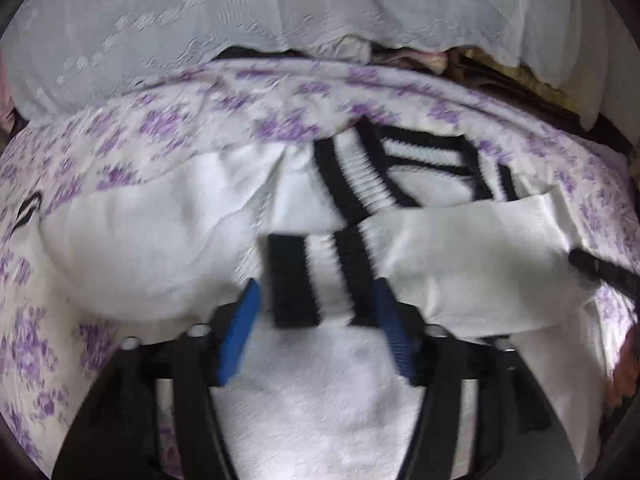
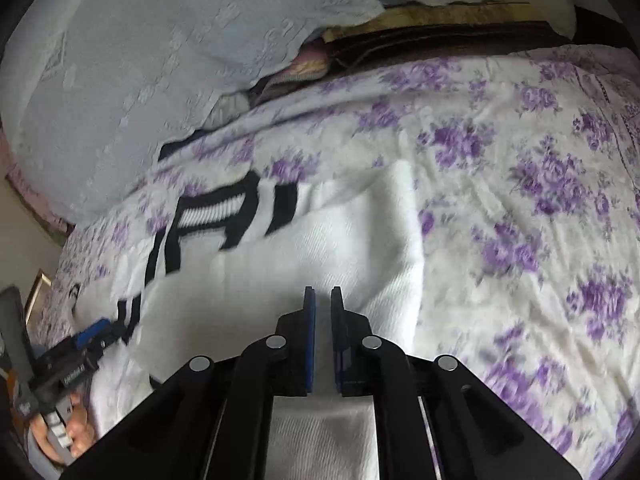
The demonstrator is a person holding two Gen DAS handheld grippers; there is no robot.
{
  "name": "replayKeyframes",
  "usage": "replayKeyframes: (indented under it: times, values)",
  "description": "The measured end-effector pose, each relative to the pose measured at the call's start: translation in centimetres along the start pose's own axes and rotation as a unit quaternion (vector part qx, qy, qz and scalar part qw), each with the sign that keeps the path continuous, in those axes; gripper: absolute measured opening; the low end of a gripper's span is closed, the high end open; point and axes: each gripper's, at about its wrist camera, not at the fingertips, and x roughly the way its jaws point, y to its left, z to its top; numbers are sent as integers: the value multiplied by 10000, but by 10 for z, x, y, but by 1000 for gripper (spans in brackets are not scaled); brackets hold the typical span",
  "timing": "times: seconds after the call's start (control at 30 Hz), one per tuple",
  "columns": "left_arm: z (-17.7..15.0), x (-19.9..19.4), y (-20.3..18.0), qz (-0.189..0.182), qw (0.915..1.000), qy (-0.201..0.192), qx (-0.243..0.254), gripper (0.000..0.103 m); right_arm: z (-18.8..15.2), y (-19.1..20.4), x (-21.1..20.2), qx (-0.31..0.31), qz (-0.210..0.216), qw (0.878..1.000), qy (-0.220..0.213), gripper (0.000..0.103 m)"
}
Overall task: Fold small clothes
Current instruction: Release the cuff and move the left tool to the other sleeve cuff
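Observation:
A small white knit sweater with black-striped ribbed trim lies on a bedspread with purple flowers. In the left wrist view my left gripper is open, its blue pads on either side of a black-and-white striped cuff. A white sleeve is folded across the body to the right. In the right wrist view my right gripper hovers over the sweater's white body, jaws nearly closed with a thin gap and nothing between them. The left gripper shows at the far left by the striped hem.
A pale lace-patterned cloth is draped at the back of the bed and also shows in the right wrist view. A dark gap with brown wood runs behind the bed. The flowered bedspread stretches right of the sweater.

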Motion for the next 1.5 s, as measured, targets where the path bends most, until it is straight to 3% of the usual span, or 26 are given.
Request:
replayKeyframes:
  times: [0.07,0.17,0.27,0.33,0.43,0.57,0.6,0.67,0.77,0.9,0.97,1.0,1.03,1.07,1.13,1.2,1.27,1.4,1.43,1.5]
  values:
    - [-3,10,8,-175,9996,181,-128,75,-5,2,-3,-79,-69,9999,-109,11]
    - [-2,-9,34,-527,9971,112,-543,69,-15,4,-30,192,-5,9991,-383,15]
    - [-7,-28,69,-298,9967,-168,-741,70,-41,13,-52,91,68,9985,-538,27]
    - [-11,-32,105,-107,9943,-182,-1048,70,-52,17,-62,67,11,9983,-580,28]
    - [-14,-26,166,13,9826,3,-1855,70,-61,28,-78,73,99,9974,-710,28]
    - [-15,-22,223,-395,9568,-4,-2879,60,-68,55,-87,-56,274,9968,-742,35]
    - [-12,-25,226,-341,9563,-72,-2902,60,-69,62,-87,-97,297,9968,-742,37]
    - [1,-34,218,88,9644,-226,-2633,62,-71,73,-84,-183,330,9967,-722,38]
    - [25,-32,209,567,9685,-125,-2423,67,-75,76,-75,-221,316,9976,-581,38]
    - [50,-12,225,1225,9551,270,-2685,70,-77,66,-65,-9,336,9986,-415,38]
    - [53,-2,237,1336,9489,346,-2838,69,-78,61,-63,55,373,9985,-384,38]
    - [51,-1,242,1391,9475,375,-2853,67,-78,60,-63,78,391,9985,-377,38]
    - [48,2,246,1435,9472,405,-2837,49,-78,59,-63,97,411,9984,-381,38]
    - [42,1,250,1434,9468,415,-2852,40,-78,59,-63,101,425,9983,-395,38]
    - [26,-7,260,1154,9454,285,-3035,22,-78,59,-66,89,462,9979,-440,38]
    - [5,-21,268,805,9439,118,-3202,19,-77,60,-67,76,496,9977,-461,38]
    - [-20,-35,276,473,9368,-14,-3467,18,-77,60,-67,77,508,9977,-448,38]
    - [-61,-50,298,-49,9067,-255,-4209,35,-79,61,-65,58,515,9979,-395,38]
    - [-62,-51,301,-112,9038,-295,-4268,37,-79,62,-66,45,521,9978,-400,38]
    - [-57,-51,298,-88,9064,-355,-4208,47,-79,63,-66,25,526,9978,-411,38]
